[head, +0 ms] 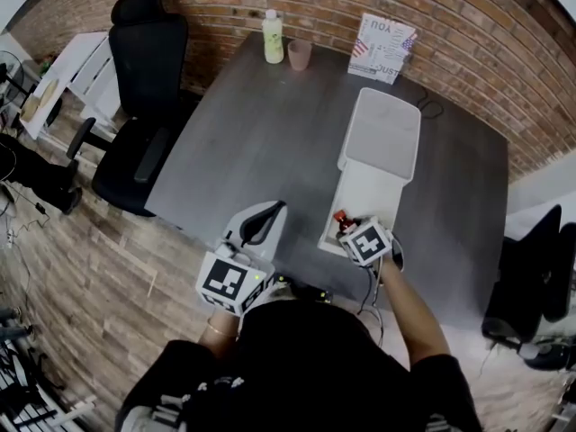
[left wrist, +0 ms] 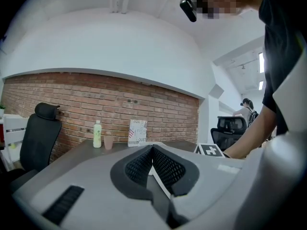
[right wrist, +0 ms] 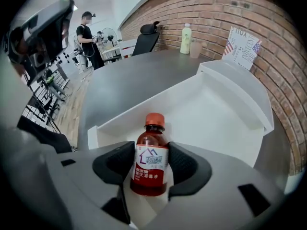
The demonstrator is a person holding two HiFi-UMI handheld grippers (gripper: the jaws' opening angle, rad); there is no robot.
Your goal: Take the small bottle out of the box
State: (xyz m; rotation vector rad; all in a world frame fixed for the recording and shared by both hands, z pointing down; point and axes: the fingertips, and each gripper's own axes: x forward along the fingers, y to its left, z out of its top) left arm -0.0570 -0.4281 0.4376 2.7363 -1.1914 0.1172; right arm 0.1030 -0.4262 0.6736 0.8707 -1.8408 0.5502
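Observation:
A small red-brown bottle (right wrist: 149,157) with an orange cap stands upright at the near end of an open white box (right wrist: 211,114). It shows in the head view too, the bottle (head: 341,221) inside the box (head: 364,192), whose lid (head: 385,129) lies folded back. My right gripper (right wrist: 149,169) reaches into the box with the jaws spread wide. The bottle sits between the black pads (right wrist: 187,164), close to both. In the head view the right gripper (head: 349,230) is at the box's near end. My left gripper (head: 270,212) hovers over the table's front edge, shut and empty (left wrist: 152,150).
A pale green bottle (head: 273,36), a pink cup (head: 299,54) and a printed card (head: 382,48) stand at the far edge of the grey table (head: 261,133), by the brick wall. A black office chair (head: 144,106) is at the left. A cable (head: 430,108) lies beyond the lid.

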